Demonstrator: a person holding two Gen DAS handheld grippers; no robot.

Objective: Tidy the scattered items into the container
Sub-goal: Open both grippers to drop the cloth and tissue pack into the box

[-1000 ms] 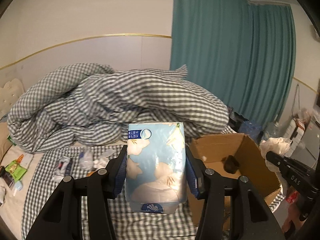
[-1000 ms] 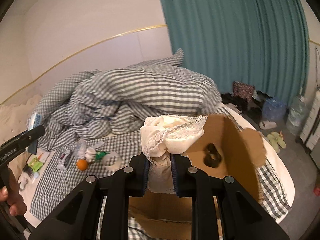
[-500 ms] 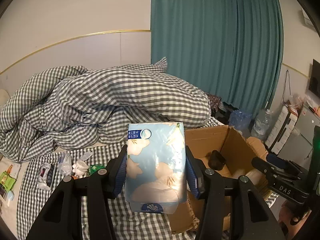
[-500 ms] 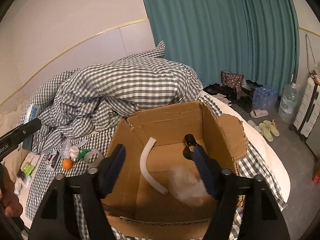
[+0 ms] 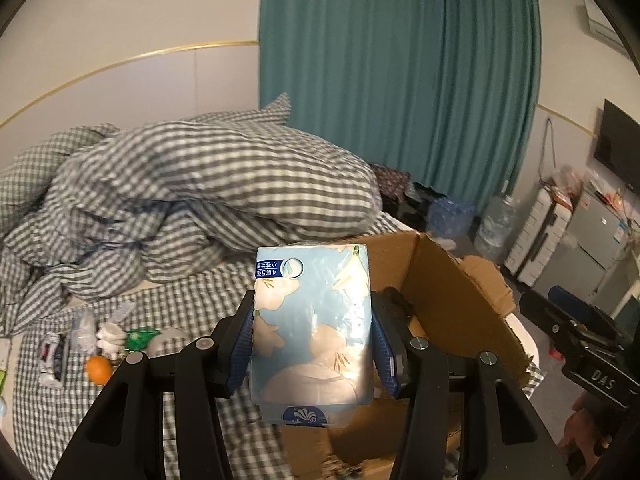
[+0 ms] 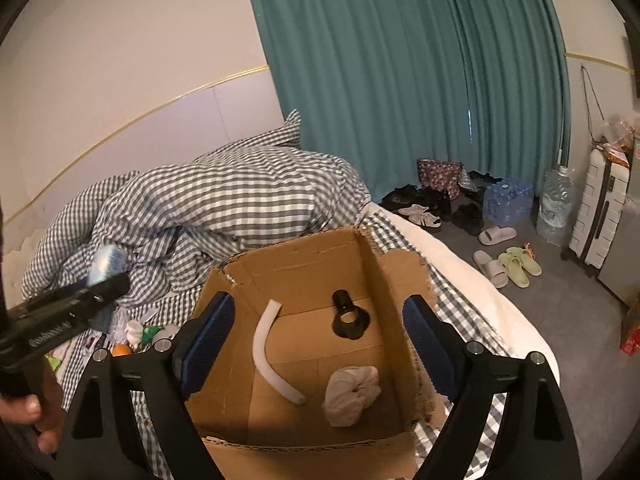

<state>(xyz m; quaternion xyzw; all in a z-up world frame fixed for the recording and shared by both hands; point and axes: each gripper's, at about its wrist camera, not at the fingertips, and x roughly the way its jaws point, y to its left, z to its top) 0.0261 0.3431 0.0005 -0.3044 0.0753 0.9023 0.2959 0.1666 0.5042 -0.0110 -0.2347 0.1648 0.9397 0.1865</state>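
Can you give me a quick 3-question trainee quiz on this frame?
1. True or false: the left gripper is shut on the tissue pack.
2. Which lies in the cardboard box? A) the orange B) the white cloth bundle C) a slipper
3. Fill in: the right gripper is ____ above the box.

Key:
1. True; both pads press the pack's sides.
2. B; the white cloth bundle lies on the box floor beside the white curved tube and a black object. The orange is on the bed.
3. Open, holding nothing.
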